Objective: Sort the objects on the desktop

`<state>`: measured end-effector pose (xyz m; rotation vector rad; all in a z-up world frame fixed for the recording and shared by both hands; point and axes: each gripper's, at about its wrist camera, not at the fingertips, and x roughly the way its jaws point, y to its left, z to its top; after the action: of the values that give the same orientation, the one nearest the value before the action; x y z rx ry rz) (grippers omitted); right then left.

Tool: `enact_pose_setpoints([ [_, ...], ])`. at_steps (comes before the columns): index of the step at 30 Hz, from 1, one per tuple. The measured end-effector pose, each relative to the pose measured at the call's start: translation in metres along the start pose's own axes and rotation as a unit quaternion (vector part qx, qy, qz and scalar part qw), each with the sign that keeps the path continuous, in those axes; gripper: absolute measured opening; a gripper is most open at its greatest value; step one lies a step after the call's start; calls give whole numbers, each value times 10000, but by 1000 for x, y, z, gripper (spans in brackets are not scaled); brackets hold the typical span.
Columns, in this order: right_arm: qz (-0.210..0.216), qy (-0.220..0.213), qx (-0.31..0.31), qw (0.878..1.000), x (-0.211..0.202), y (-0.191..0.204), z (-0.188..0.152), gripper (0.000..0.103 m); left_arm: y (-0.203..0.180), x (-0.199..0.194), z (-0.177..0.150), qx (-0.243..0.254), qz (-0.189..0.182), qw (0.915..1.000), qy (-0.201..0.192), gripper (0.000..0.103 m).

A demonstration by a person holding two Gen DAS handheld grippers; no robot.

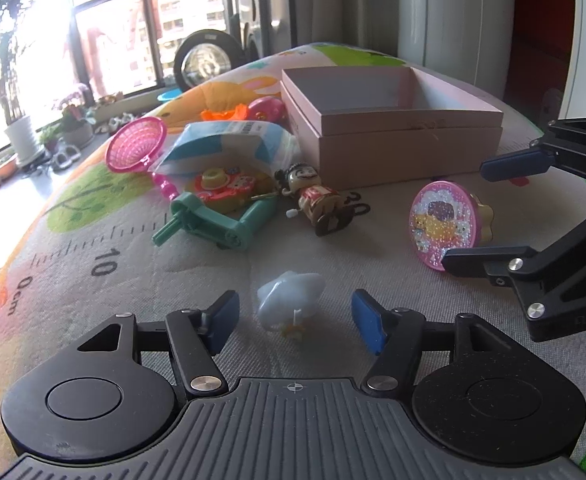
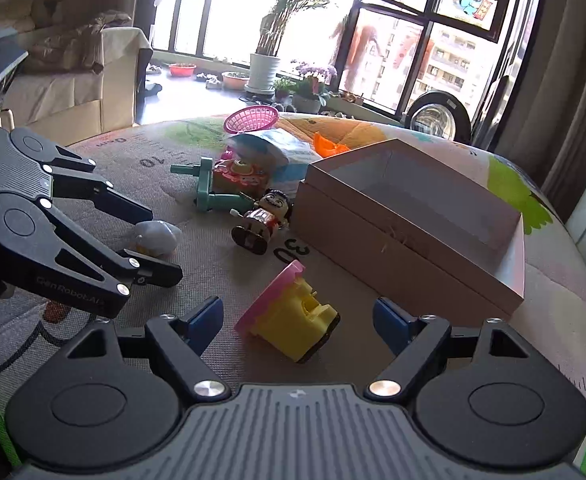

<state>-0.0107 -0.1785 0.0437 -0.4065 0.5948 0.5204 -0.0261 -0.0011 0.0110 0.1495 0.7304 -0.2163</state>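
Left gripper [image 1: 295, 322] open over printed play mat [image 1: 93, 240]; bright windows [image 2: 425, 36], potted plants [image 2: 265, 68]

Toys [image 1: 317, 200] beside open pink box [image 1: 389, 136]

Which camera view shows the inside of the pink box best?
The right wrist view shows it best: it looks down into the open pink box, so the floor and inner walls are visible, with nothing seen inside. The left wrist view sees the box from lower, showing mostly its front wall and far inner walls.

The blue-and-white packet [image 1: 229, 140] hides part of the round toy [image 1: 223, 188] beneath it.
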Motion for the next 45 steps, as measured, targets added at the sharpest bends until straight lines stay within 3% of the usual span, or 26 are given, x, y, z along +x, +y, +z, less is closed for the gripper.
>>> enact_pose_setpoints([
  [1,1,12,47,10000,4,-2,1,83,0,0,0,-25,-2,10000,8,68],
  [3,24,34,106,9999,8,-4,2,73,1,1,1,-61,-7,10000,24,68],
  [4,62,84,94,9999,9,-4,2,57,1,1,1,-80,-10,10000,31,68],
  [7,11,128,67,9999,6,-1,2,52,3,2,2,-180,7,9998,45,68],
  [9,19,130,94,9999,-1,-1,2,49,3,2,2,-209,28,9998,24,56],
  [10,74,146,166,9997,-6,-3,2,47,2,0,2,-193,25,9998,12,42],
  [12,246,161,385,9988,-20,-10,3,43,1,-6,2,-162,-12,9999,-45,34],
  [18,324,-263,1196,9919,-70,-50,18,43,-8,-39,23,110,-124,9972,-728,31],
  [24,70,-889,1822,9792,-78,-112,68,43,-29,-40,103,514,-188,9836,-1718,32],
  [25,8,-894,1927,9772,-71,-122,77,43,-32,-34,117,489,-211,9823,-1797,34],
  [26,-40,-856,1981,9764,-64,-130,83,44,-33,-25,132,453,-340,9822,-1791,51],
  [28,-230,-778,2123,9738,-47,-145,95,49,-29,-12,144,239,-480,9842,-1686,67],
  [30,-349,-699,2061,9754,-36,-149,100,49,-23,-10,134,174,-477,9844,-1682,72],
  [32,-330,-623,1953,9782,-27,-147,104,51,-14,-8,111,172,-194,9855,-1677,84],
  [35,-125,-397,1917,9806,1,-141,121,51,6,1,73,16,373,9890,-1428,85],
  [38,272,-130,1942,9805,40,-127,149,51,33,10,45,-423,470,9923,-1064,85],
  [41,660,300,1914,9788,92,-105,182,51,55,14,26,-791,584,9907,-942,87],
  [43,752,613,1823,9784,132,-90,201,51,67,14,20,-991,551,9889,-963,88],
  [45,654,879,1731,9788,171,-77,216,58,75,11,15,-1153,466,9870,-1019,90],
])
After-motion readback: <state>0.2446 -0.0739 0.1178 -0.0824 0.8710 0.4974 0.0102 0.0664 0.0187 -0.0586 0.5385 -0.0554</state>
